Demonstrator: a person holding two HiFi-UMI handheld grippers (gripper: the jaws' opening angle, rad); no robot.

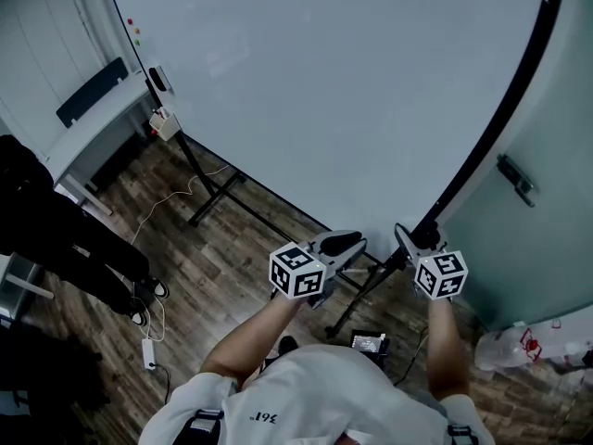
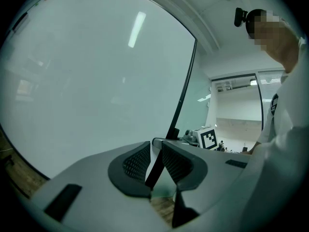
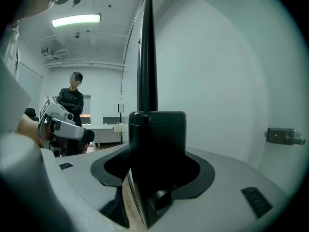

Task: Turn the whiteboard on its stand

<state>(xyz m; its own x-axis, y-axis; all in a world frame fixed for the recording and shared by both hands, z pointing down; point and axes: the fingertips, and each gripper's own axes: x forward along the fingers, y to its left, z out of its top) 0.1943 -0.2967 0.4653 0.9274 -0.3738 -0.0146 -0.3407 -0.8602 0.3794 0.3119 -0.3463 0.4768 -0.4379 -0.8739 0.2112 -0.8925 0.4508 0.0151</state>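
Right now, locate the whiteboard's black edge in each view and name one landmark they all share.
Head view: the black edge curves from top right down to lower centre.
Left gripper view: it slants from upper right down between the left gripper jaws.
Right gripper view: it stands upright at centre, its foot clamped in the right gripper.
Shared landmark: the left gripper, lower centre in the head view, far left in the right gripper view.

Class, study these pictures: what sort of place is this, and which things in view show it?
Most likely an office or meeting room. A large whiteboard sits on a black stand, a long white desk is beside it, and a strip light is on the ceiling.
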